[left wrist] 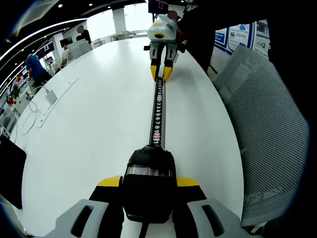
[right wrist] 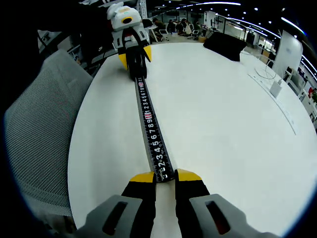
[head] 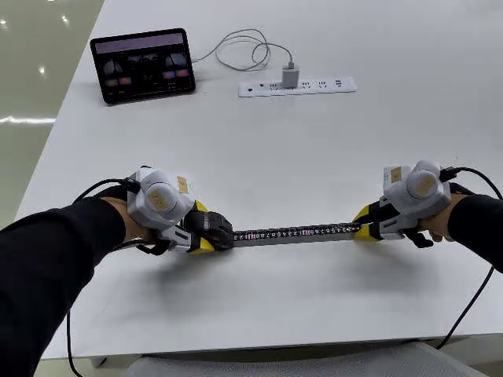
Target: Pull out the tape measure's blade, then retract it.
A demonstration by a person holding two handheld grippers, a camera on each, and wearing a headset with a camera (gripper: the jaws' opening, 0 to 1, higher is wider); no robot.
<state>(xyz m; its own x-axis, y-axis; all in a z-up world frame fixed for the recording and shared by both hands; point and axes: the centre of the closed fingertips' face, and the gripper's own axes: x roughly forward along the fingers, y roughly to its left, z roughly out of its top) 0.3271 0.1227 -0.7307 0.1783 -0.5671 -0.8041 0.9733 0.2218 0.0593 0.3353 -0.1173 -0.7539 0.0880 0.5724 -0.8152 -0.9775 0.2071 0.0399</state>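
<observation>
**Blade drawn out, spanning straight between both grippers**

Left gripper (head: 203, 228): jaws clamped on the tape measure's black case (left wrist: 149, 171), one yellow fingertip on each flank. The case sits upright between the jaws, and its mouth faces away along them. In the head view it is at the near left of the white table (head: 259, 149).

Right gripper (right wrist: 165, 176): jaws pinched almost together on the free end of the blade (right wrist: 151, 134). The tip lies just between the two yellow fingertips. In the head view this gripper is at the near right of the table, well apart from the left one.

Blade: it leaves the case mouth and runs in one straight line to the right gripper, with no sag or kink visible. The printed face is up. The digits start at the right gripper and count up towards the case, with a red mark partway along. The blade runs low over the tabletop, parallel to the near edge. I cannot tell whether it touches the surface.

Each gripper view shows the opposite gripper at the far end of the blade, jaws pointing back towards the camera.

Surroundings: a grey mesh chair (left wrist: 262, 139) stands at the near edge of the table. At the far side, a dark tablet (head: 143, 64) is propped with its screen lit. To the right of it is a white power strip (head: 314, 86) with a charger (head: 290, 76) plugged in, and a looped cable (head: 244, 45) lies behind.
</observation>
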